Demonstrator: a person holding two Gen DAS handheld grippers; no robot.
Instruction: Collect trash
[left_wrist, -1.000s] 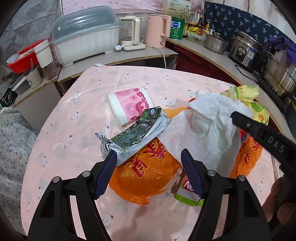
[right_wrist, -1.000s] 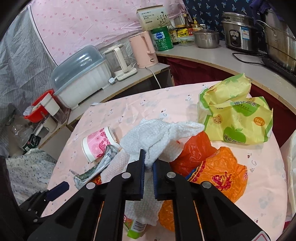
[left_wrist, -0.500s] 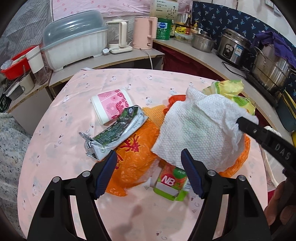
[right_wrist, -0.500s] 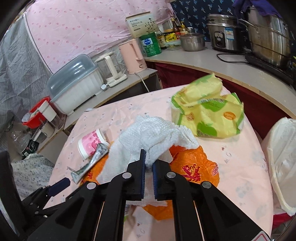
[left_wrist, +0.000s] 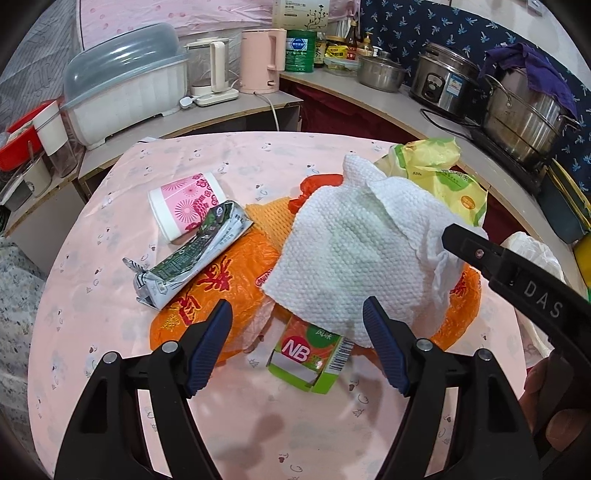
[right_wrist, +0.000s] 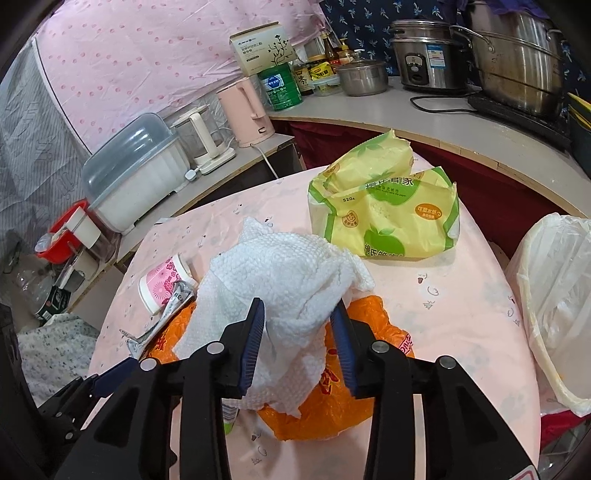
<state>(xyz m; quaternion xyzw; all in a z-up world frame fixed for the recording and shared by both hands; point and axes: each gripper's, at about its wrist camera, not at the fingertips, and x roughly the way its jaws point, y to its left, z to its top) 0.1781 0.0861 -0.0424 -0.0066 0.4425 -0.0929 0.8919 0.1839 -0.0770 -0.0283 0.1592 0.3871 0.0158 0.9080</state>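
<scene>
Collecting trash: paper towel (right_wrist: 288, 280) released over orange bag (right_wrist: 321, 402).
Right gripper (right_wrist: 301, 343) fingers just parted, towel draped between; left gripper (left_wrist: 295, 347) parted, empty.

We find a home kitchen: a rice cooker (right_wrist: 428, 61), steel pots (right_wrist: 517, 48) and a pink kettle (right_wrist: 245, 110) line the counter (right_wrist: 424, 110) across the upper frame.

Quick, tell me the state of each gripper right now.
Left gripper: open, holding nothing, above the trash pile.
Right gripper: jaws have just been opening; the white paper towel lies between them, no longer pinched.
</scene>
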